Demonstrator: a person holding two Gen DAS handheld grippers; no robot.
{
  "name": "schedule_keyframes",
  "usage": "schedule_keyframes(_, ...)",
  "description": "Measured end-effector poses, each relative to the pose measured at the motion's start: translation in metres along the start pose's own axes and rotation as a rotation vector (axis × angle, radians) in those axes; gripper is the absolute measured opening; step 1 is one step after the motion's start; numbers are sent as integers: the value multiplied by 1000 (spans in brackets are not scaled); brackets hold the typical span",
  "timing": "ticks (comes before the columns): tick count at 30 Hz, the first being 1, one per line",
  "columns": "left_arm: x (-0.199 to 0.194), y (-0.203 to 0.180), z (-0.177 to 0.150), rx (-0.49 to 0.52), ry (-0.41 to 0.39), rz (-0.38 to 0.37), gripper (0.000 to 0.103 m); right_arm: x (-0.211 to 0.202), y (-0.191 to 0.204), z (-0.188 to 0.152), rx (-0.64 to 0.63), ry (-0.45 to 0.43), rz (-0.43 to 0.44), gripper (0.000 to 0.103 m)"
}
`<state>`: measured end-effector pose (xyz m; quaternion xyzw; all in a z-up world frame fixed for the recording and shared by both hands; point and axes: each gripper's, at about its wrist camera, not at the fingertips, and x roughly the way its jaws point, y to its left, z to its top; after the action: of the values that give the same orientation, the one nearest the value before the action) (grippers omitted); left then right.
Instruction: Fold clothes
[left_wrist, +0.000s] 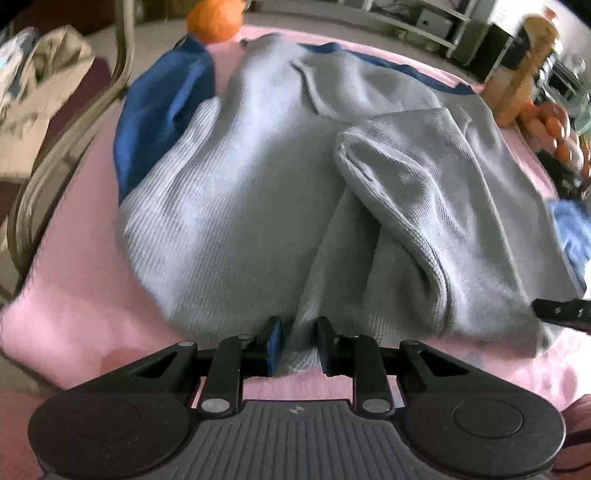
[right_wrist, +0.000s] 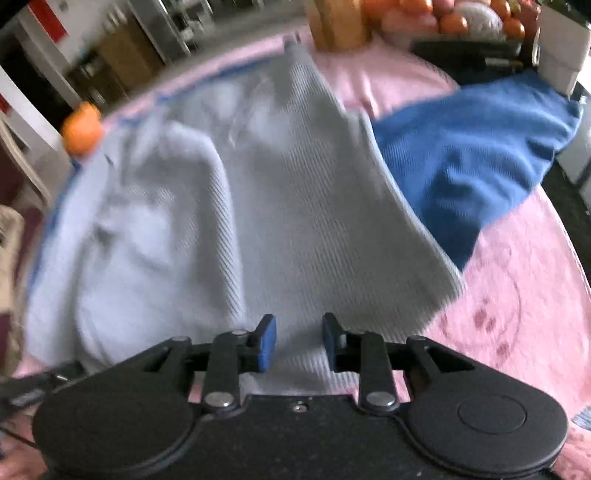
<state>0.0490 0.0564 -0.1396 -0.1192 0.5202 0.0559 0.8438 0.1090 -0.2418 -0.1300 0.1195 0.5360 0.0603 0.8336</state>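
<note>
Left wrist: sweater (left_wrist: 240, 192) between tongs (left_wrist: 298, 345).

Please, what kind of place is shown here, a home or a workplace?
Probably a home, perhaps a dining area: a grey knitted garment lies on a pink cloth-covered table, with piled orange fruit and a chair's curved frame beside it.

Ribbed grey knit sweater (left_wrist: 240, 206), fuzzy pink blanket (left_wrist: 74, 325), matt black gripper (left_wrist: 298, 345)
</note>
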Motion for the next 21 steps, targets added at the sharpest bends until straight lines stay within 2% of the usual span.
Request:
schedule_keyframes(2,-16,11,7,-35,-31,-8,24,-9,9,0,-39,-39,18,28)
schedule_keyframes(7,-66,58,39,-113,-213,25,25,-52,38,18,-79,-171,143,35)
schedule_keyframes(9,-82,82,58,-160,-277,45,26,-71,54,30,-84,-222,197,45)
schedule_keyframes(11,-85,106,79,-236,-292,69,25,-83,81,46,-96,-250,257,48)
schedule_keyframes(14,-78,136,117,-345,-238,35,26,-85,137,59,-169,-229,323,51)
schedule_keyframes(16,-72,150,134,-356,-227,45,26,-75,180,66,-234,-197,347,52)
schedule_keyframes(19,-59,166,131,-352,-275,15,27,-49,245,74,-340,-166,349,54)
schedule_keyframes(21,-51,180,126,-373,-283,-17,23,-22,284,79,-416,-146,330,55)
